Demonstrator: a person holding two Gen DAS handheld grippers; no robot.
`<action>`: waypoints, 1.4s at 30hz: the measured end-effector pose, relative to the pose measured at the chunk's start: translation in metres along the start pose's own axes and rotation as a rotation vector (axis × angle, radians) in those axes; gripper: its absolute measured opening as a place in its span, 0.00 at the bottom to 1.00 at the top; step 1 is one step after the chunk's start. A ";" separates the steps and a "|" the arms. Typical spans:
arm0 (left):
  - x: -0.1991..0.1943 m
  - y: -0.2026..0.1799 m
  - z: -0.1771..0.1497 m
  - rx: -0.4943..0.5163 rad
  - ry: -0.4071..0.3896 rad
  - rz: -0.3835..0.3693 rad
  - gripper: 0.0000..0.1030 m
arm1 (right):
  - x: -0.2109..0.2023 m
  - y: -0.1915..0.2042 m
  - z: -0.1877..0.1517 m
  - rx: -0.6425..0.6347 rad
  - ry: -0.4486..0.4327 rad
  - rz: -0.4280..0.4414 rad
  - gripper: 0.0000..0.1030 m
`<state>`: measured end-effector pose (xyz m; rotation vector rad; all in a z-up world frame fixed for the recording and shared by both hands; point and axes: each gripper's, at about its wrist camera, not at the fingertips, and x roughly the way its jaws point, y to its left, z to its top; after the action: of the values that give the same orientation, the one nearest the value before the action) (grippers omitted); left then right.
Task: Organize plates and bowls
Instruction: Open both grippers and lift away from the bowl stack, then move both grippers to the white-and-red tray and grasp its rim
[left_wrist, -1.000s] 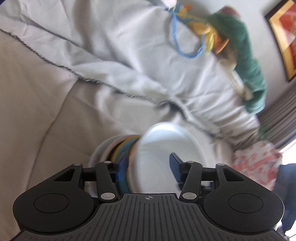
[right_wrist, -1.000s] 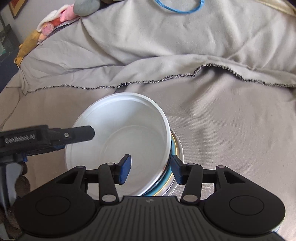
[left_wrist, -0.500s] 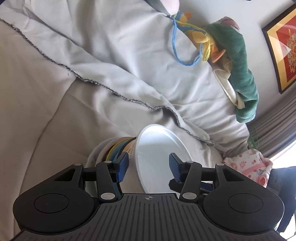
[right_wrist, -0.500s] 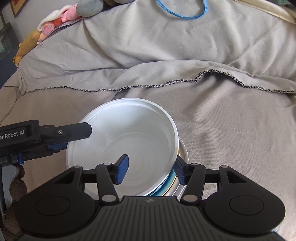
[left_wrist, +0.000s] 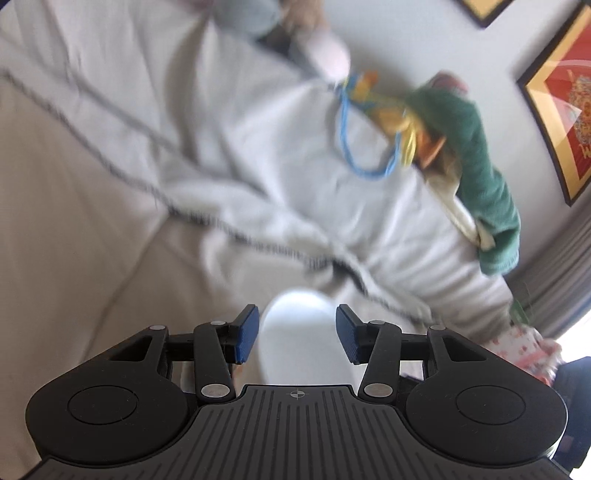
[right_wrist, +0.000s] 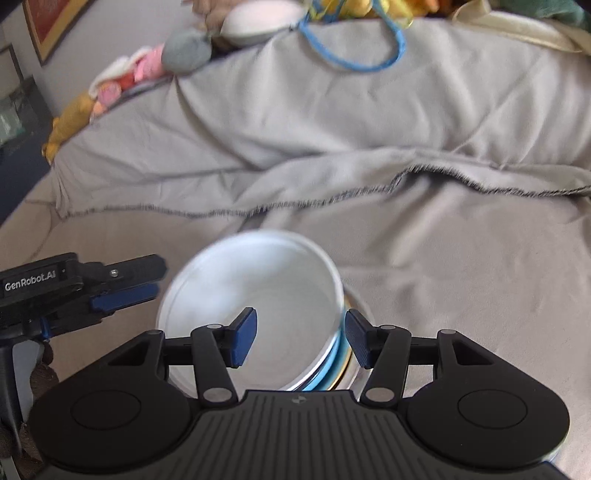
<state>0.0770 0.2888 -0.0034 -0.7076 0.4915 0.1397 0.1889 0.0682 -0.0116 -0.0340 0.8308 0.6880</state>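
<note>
Grey blanket (right_wrist: 369, 122), with a dark stitched hem, covers most of the bed (right_wrist: 461, 295), whose beige sheet carries everything else. Along the far edge lies a row of soft toys (right_wrist: 110, 88) beside one blue cord loop (right_wrist: 354, 55), and a green cloth (left_wrist: 480, 155) hangs under a red picture in a gold frame (left_wrist: 565, 99). One white bowl (right_wrist: 258, 295) sits near the middle of the bed, on top of a stack of plates (right_wrist: 341, 369) whose blue, yellow and white rims peek out at its right side; how many plates is unclear. The right gripper (right_wrist: 299, 341) hovers spread over the bowl's near rim, its blue pads apart and touching nothing. The left gripper (right_wrist: 125, 284), marked "GenRobot.AI", hangs just left of the bowl, also spread, clear of it.
</note>
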 end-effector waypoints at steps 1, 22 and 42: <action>-0.003 -0.010 0.000 0.018 -0.021 0.005 0.50 | -0.008 -0.006 0.000 0.008 -0.026 -0.007 0.53; 0.229 -0.288 -0.198 0.315 0.633 -0.227 0.42 | -0.156 -0.348 -0.131 0.613 -0.307 -0.647 0.67; 0.218 -0.261 -0.201 0.488 0.569 -0.034 0.22 | -0.085 -0.312 -0.146 0.528 -0.180 -0.262 0.28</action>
<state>0.2653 -0.0486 -0.0855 -0.2635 1.0152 -0.2188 0.2309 -0.2651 -0.1251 0.3841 0.7952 0.2074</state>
